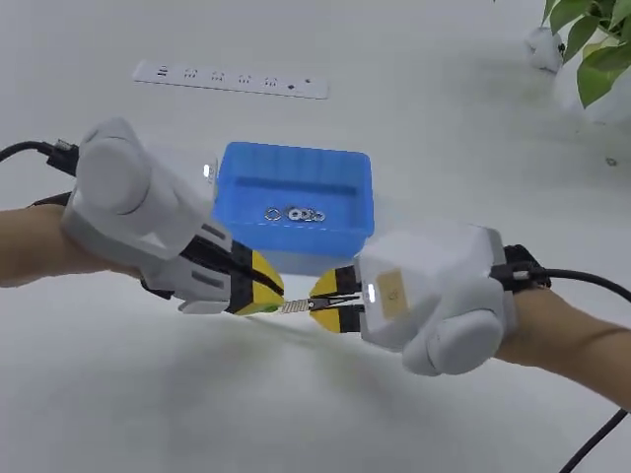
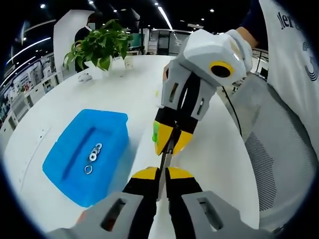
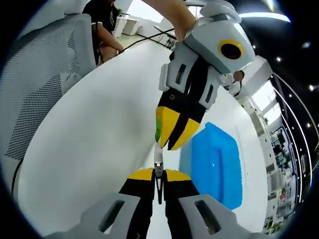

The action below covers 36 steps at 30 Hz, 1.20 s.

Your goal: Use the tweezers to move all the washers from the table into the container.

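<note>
Firmly pinched from both ends

Starts at far left of the head view with the left gripper (image 1: 271,293), held in a hand and angled down to the right, with jaws pressed together on one end of the tweezers (image 1: 299,306). Passes a white power strip (image 1: 232,79) lying far back on the white table (image 1: 118,394). Reaches the blue container (image 1: 306,244) at centre, just behind the two sets of jaws, with the washers (image 1: 294,214) in a small cluster on its floor. Finds the tweezers roughly level above the table, just in front of the container's near wall. Meets the right gripper (image 1: 325,302) next, pointing left, with jaws likewise clamped on the other end of the tweezers, tips near the left gripper's tips but apart. Ends with green plant leaves (image 1: 592,44) in the top right corner.

Confirms the hold in the left gripper view: container and washers off to the left, own yellow jaws closed around the thin metal strip at centre, the right gripper pointing down from the top, a mesh chair (image 2: 279,164) at right. Repeats it in the right gripper view: mesh chair at left, own jaws tight on the tweezers at centre, left gripper pointing down from above, container to the right.
</note>
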Available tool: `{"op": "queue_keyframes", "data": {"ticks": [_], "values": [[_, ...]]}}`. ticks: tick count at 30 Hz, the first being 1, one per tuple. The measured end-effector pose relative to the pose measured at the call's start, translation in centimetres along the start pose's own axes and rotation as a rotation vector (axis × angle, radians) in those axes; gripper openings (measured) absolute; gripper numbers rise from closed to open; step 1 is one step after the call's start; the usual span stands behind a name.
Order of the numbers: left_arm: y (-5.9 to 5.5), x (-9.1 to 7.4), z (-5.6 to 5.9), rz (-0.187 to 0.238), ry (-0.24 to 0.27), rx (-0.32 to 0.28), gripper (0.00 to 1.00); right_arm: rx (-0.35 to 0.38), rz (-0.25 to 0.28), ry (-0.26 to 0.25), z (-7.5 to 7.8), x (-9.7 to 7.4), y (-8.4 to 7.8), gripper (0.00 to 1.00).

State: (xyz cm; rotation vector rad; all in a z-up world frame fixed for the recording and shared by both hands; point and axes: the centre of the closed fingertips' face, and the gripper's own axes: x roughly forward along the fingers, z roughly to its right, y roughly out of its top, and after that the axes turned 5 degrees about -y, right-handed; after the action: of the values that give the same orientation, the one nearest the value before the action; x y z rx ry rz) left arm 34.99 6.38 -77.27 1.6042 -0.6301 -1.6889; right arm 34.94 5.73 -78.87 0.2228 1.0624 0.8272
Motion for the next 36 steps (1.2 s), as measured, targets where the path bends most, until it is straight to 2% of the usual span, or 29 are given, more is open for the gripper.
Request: {"op": "queue_keyframes", "data": {"ticks": [3,4,7,9,11,12,13,15,19,21,22,23,25,26,28,31,33,35,36], "values": [[-0.6,0.5,0.0,-0.035,-0.01,0.017,0.11,-0.015,0.006,0.0,0.0,0.0,0.1,0.07],[-0.7,0.7,-0.3,-0.039,-0.001,0.016,0.11,-0.021,0.008,-0.001,0.0,0.0,0.2,0.07],[-0.6,0.9,-0.3,-0.028,-0.016,-0.004,0.13,-0.03,0.0,-0.004,0.0,-0.1,-0.1,0.07],[-0.9,1.3,0.1,-0.039,-0.042,-0.032,0.14,-0.022,0.007,-0.006,0.0,-0.1,-0.2,0.07],[-1.3,1.6,0.0,-0.067,-0.041,-0.002,0.14,-0.038,0.014,-0.006,0.1,-0.1,0.1,0.07],[-1.3,1.6,0.0,-0.062,-0.04,-0.006,0.14,-0.044,0.014,-0.005,0.1,-0.1,0.1,0.07],[-1.1,1.6,0.1,-0.044,-0.051,-0.036,0.13,-0.047,0.013,-0.007,0.1,-0.1,0.2,0.07],[-1.2,1.6,0.0,-0.05,-0.052,-0.037,0.13,-0.052,0.012,-0.006,0.2,-0.1,0.1,0.07],[-1.2,1.6,0.1,-0.067,-0.045,0.016,0.12,-0.034,0.001,-0.009,0.2,0.0,0.0,0.07],[-1.3,1.6,0.3,-0.071,-0.048,0.031,0.12,0.045,0.005,0.003,0.2,0.0,0.0,0.08],[-1.2,1.6,0.1,-0.075,-0.036,0.055,0.12,0.051,0.004,0.0,0.3,0.0,0.0,0.08],[-1.1,1.5,-0.1,-0.077,-0.021,0.085,0.12,0.112,-0.01,0.012,0.2,0.0,-0.4,0.08],[-1.0,1.5,0.0,-0.075,-0.021,0.075,0.11,0.183,0.019,0.0,0.7,-0.1,0.0,0.09],[-1.0,1.4,-0.3,-0.079,-0.001,0.099,0.11,0.246,0.023,0.018,0.6,-0.2,0.0,0.09],[-1.1,1.4,-0.4,-0.089,-0.002,0.103,0.11,0.323,0.042,0.03,0.9,-0.1,0.1,0.11],[-1.0,1.4,-0.6,-0.09,0.004,0.118,0.11,0.382,0.054,0.04,1.0,-0.1,0.2,0.13],[-1.0,1.5,-0.8,-0.104,0.017,0.15,0.11,0.485,0.065,0.069,0.8,-0.1,0.3,0.15],[-1.1,1.5,-0.9,-0.116,0.025,0.176,0.11,0.53,0.078,0.075,1.0,-0.1,0.3,0.16],[-1.1,1.5,-0.9,-0.118,0.022,0.174,0.11,0.576,0.076,0.08,1.0,-0.1,0.2,0.15]]}}
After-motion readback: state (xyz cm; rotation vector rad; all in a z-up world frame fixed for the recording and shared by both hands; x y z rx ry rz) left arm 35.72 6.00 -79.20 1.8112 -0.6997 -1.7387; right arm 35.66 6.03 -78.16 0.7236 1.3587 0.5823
